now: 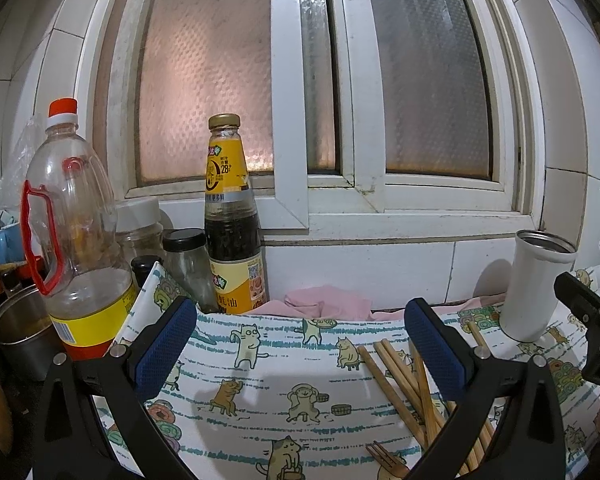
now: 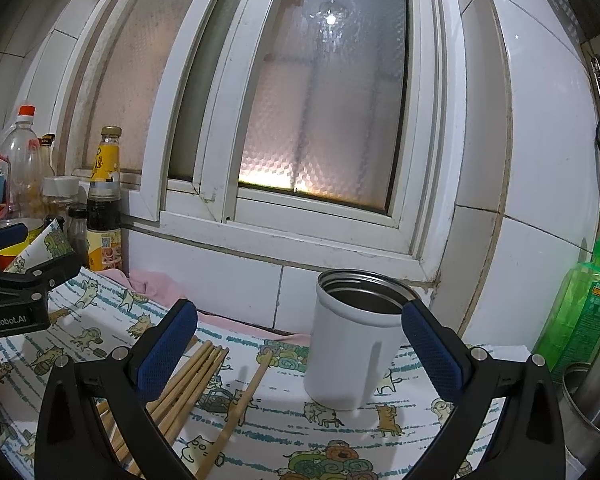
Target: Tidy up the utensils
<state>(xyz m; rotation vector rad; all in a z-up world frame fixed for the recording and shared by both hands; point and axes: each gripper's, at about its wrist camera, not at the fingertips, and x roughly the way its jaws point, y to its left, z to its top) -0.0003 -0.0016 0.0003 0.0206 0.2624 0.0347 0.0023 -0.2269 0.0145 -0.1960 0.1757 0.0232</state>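
A: Where do we see the chopsticks (image 2: 188,392)?

B: We see them lying loose in a bundle on the cat-print cloth (image 1: 268,364), left of the white cup (image 2: 354,340). One stick (image 2: 240,404) lies apart from the bundle, nearer the cup. A wooden fork (image 1: 386,462) lies by the bundle's near end.

A: And the cup?

B: We see it upright on the cloth, open at the top, dark inside, nothing showing above its rim.

A: What do our grippers hold?

B: Nothing. Our left gripper (image 1: 300,344) is spread wide over bare cloth, the chopsticks by its right finger. Our right gripper (image 2: 300,344) is just as wide, the cup between its fingers from this view, though we cannot tell if they touch it.

A: Around that?

B: Sauce bottle (image 1: 234,220), oil bottle (image 1: 74,232) and jars on the left; green soap bottle (image 2: 584,300) on the right; a frosted window (image 2: 320,100) behind.
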